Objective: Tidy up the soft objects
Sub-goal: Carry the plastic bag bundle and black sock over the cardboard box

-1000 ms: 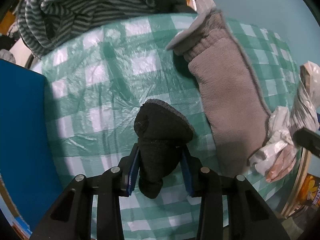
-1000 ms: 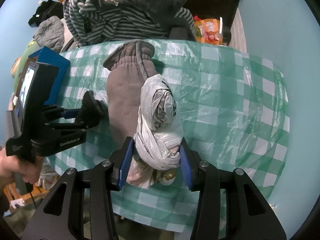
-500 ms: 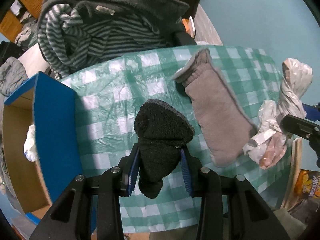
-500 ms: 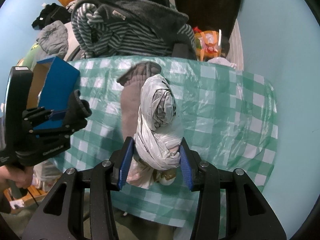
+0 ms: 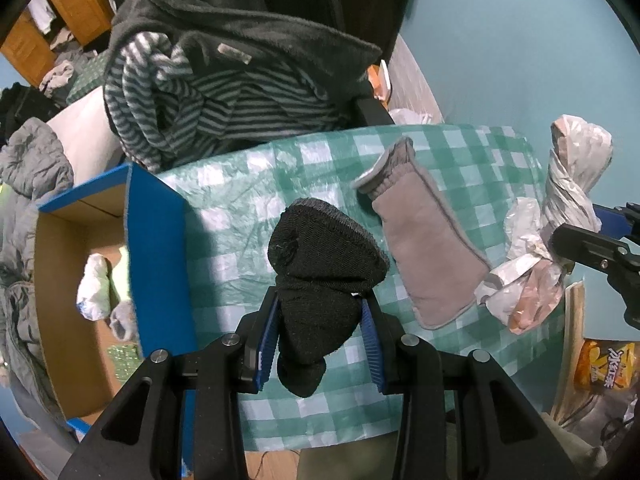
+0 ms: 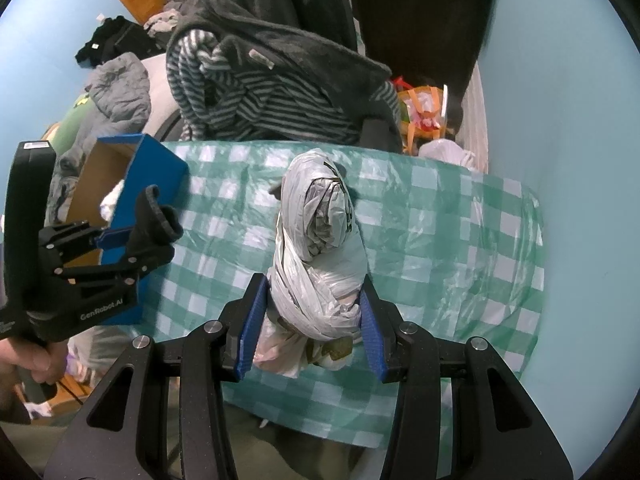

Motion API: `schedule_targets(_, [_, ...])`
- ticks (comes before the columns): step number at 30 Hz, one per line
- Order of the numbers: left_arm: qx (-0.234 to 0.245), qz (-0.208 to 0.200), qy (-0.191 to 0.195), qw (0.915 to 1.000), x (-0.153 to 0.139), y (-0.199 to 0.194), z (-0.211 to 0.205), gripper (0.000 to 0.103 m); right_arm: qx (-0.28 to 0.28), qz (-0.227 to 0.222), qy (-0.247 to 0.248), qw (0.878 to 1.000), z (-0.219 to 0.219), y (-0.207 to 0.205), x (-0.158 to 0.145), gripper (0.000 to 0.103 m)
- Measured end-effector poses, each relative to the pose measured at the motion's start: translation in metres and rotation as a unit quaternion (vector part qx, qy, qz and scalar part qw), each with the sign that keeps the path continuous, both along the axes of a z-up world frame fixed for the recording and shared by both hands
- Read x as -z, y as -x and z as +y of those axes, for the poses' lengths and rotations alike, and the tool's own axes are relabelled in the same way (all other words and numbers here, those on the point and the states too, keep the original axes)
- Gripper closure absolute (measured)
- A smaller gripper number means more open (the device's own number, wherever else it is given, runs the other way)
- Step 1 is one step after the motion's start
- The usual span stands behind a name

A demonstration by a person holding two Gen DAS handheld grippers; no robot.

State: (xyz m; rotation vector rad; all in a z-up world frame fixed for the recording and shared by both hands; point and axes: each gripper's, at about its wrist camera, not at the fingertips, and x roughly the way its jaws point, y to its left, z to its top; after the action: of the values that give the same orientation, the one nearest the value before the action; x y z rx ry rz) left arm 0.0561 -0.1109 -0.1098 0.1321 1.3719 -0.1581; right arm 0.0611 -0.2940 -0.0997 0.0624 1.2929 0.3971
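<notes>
My left gripper is shut on a black knitted sock, held high above the green checked table. In the right wrist view the same left gripper hangs at the left with the black sock, beside the blue cardboard box. My right gripper is shut on a knotted bundle of white plastic bags. That bundle shows at the right of the left wrist view. A grey mitten lies flat on the table between the two grippers.
The blue box stands open at the table's left edge with a white bag and other soft items inside. A chair draped with a striped grey garment stands behind the table. A snack packet lies low at the right.
Both grippers have risen away from the table with their loads still held. The table looks smaller, and the blue box's inside has come into view at the left.
</notes>
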Motion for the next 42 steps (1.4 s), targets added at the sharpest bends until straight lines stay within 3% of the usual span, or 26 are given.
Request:
schedule_targets(24, [-0.038,-0.037,-0.002,0.9986,-0.056,0.017,0.069,0.064,-0.048,-0.037,-0.025,0.998,0.074,-0.006,-0.050,0.059])
schedule_targets(42, [-0.084,-0.040,-0.004,0.9957,-0.064,0.024,0.150,0.064,-0.106,-0.045,-0.038,0.993,0.165,-0.014,-0.060,0.059])
